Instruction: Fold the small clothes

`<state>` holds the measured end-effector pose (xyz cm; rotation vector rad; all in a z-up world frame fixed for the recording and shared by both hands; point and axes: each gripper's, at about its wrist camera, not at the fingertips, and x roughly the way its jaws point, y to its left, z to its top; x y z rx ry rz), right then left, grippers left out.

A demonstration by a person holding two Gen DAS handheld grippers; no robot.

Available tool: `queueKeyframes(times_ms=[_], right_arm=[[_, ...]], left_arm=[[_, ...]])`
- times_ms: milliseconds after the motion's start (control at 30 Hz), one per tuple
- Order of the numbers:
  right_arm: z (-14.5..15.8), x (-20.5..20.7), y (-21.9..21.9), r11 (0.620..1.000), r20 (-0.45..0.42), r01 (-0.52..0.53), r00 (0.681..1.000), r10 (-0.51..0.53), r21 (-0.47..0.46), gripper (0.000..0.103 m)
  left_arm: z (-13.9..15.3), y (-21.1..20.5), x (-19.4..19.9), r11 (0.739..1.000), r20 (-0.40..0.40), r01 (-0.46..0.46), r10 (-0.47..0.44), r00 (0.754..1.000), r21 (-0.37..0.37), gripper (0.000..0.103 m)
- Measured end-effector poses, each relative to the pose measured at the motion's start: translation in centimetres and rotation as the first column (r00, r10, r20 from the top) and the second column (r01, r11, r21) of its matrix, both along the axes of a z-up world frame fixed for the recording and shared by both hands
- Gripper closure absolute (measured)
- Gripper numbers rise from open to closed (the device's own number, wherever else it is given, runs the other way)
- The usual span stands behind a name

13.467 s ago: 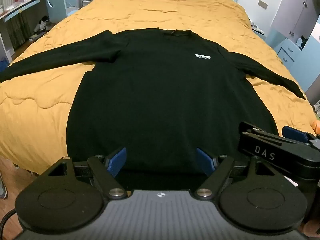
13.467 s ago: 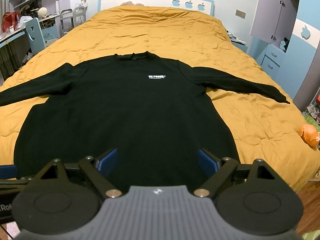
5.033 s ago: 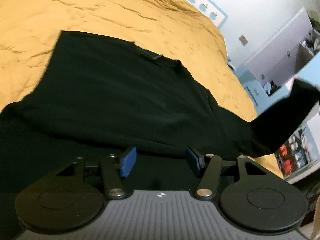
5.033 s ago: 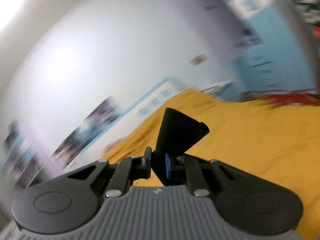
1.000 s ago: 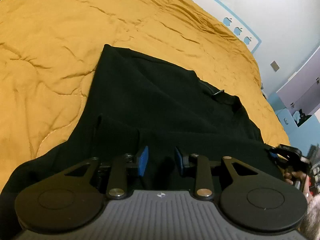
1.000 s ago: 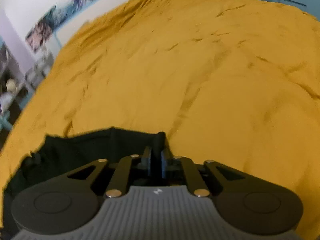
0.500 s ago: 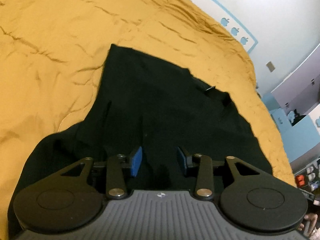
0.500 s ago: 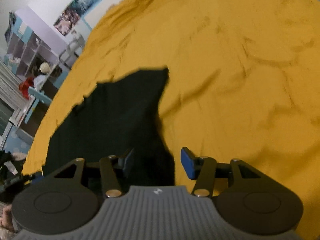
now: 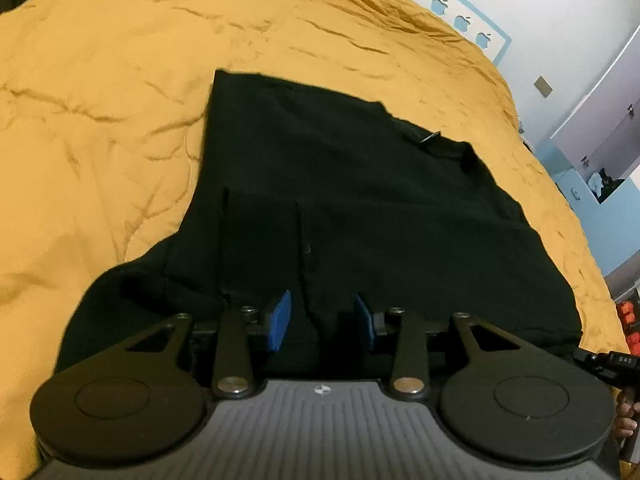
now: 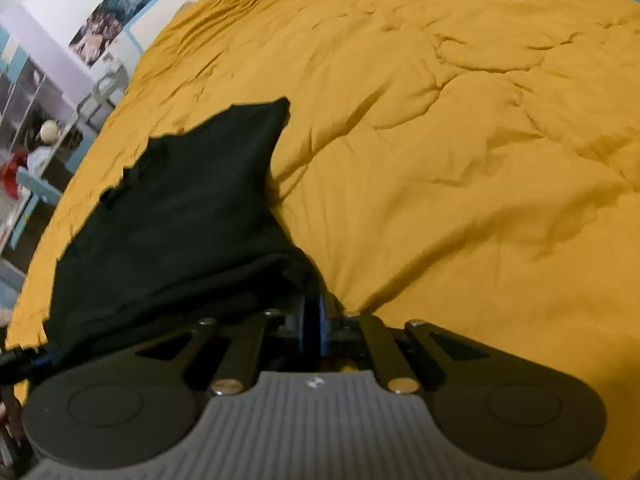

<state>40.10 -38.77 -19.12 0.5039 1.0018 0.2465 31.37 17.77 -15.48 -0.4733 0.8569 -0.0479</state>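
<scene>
A black long-sleeved top (image 9: 360,200) lies on the orange quilt (image 9: 100,120), both sleeves folded in over its body so it forms a long strip. My left gripper (image 9: 323,316) is open with its blue pads just above the near hem, holding nothing. My right gripper (image 10: 314,320) is shut on the near right corner of the top (image 10: 180,220), and the cloth bunches up at the pads. The right gripper's tip also shows at the right edge of the left wrist view (image 9: 604,360).
The quilt (image 10: 460,160) spreads wide around the top. A blue headboard with apple shapes (image 9: 464,24) stands at the far end. A desk, chair and shelves (image 10: 36,152) stand off the bed's left side; cabinets (image 9: 600,152) on the right.
My right gripper has gone from open to shut on the top's near right corner. My left gripper has stayed open above the hem, a little wider than a second ago.
</scene>
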Motion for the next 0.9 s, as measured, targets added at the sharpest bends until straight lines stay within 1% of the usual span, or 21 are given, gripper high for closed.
queueKeyframes(times_ms=[33,67,100,133,167,233,300,333,367,400,467,567,633,667,733,800,900], right_arm=[[0.6,-0.3,-0.2,1.0,-0.009,0.02,1.0,-0.02,0.017,0.086],[1.4,-0.8,-0.4,0.999,-0.011,0.038,0.999,-0.038,0.024,0.073],[2.3,-1.5,-0.5,0.999,0.0,0.043,0.999,-0.043,0.025,0.067],[3.6,-2.5,-0.6,0.999,0.023,0.032,0.999,-0.033,0.025,0.065],[4.8,-3.7,-0.7,1.0,0.046,0.012,0.999,-0.013,0.022,0.065],[7.2,-6.7,-0.9,0.999,0.086,-0.048,0.995,0.046,0.021,0.063],[9.2,-10.1,-1.2,0.994,0.129,-0.108,0.986,0.104,0.019,0.059],[10.2,-11.9,-1.3,0.99,0.151,-0.141,0.979,0.137,0.012,0.055],[10.9,-13.6,-1.5,0.986,0.17,-0.168,0.972,0.165,0.005,0.051],[11.6,-15.6,-1.8,0.98,0.186,-0.198,0.963,0.195,-0.001,0.051],[12.1,-18.7,-2.4,0.971,0.202,-0.24,0.951,0.234,0.002,0.051],[11.6,-23.0,-3.5,0.955,0.21,-0.293,0.937,0.279,0.039,0.051],[10.6,-25.3,-4.4,0.948,0.199,-0.312,0.935,0.294,0.066,0.051],[10.0,-26.3,-4.8,0.946,0.193,-0.314,0.936,0.294,0.078,0.051],[8.9,-27.7,-5.5,0.945,0.18,-0.307,0.942,0.284,0.116,0.051],[7.8,-28.5,-6.3,0.945,0.165,-0.29,0.95,0.265,0.153,0.051],[6.1,-28.8,-7.1,0.938,0.134,-0.27,0.96,0.246,0.215,0.051]], left_arm=[[0.9,-0.1,-0.5,1.0,0.007,0.012,-0.012,1.0,-0.002,0.059],[1.7,-0.2,-1.1,1.0,0.021,0.024,-0.024,0.999,-0.004,0.057],[2.6,-0.3,-2.0,0.999,0.04,0.039,-0.039,0.998,0.0,0.051],[3.8,-0.5,-3.2,0.998,0.061,0.057,-0.058,0.996,0.012,0.05],[4.8,-0.6,-4.4,0.997,0.08,0.071,-0.073,0.994,0.026,0.047],[6.7,-0.8,-7.6,0.993,0.12,0.108,-0.113,0.986,0.043,0.043],[8.1,-0.5,-11.4,0.989,0.155,0.145,-0.148,0.977,0.033,0.038],[8.6,-0.3,-13.4,0.987,0.167,0.156,-0.158,0.973,0.028,0.036],[8.9,-0.1,-14.8,0.986,0.173,0.163,-0.165,0.971,0.023,0.031],[9.0,0.4,-17.1,0.986,0.175,0.167,-0.167,0.97,0.014,0.029],[8.7,1.6,-20.5,0.987,0.178,0.163,-0.159,0.971,-0.008,0.029],[7.0,3.6,-25.1,0.989,0.154,0.14,-0.131,0.979,-0.046,0.029],[5.7,4.8,-27.3,0.995,0.121,0.087,-0.08,0.989,-0.048,0.029],[5.2,5.3,-28.2,0.996,0.11,0.06,-0.053,0.993,-0.064,0.029],[3.9,6.8,-29.8,0.99,0.107,0.015,0.0,0.994,-0.14,0.03],[2.5,8.2,-30.8,0.974,0.113,-0.027,0.054,0.992,-0.224,0.03],[0.7,9.2,-31.2,0.957,0.118,-0.053,0.089,0.989,-0.284,0.034]])
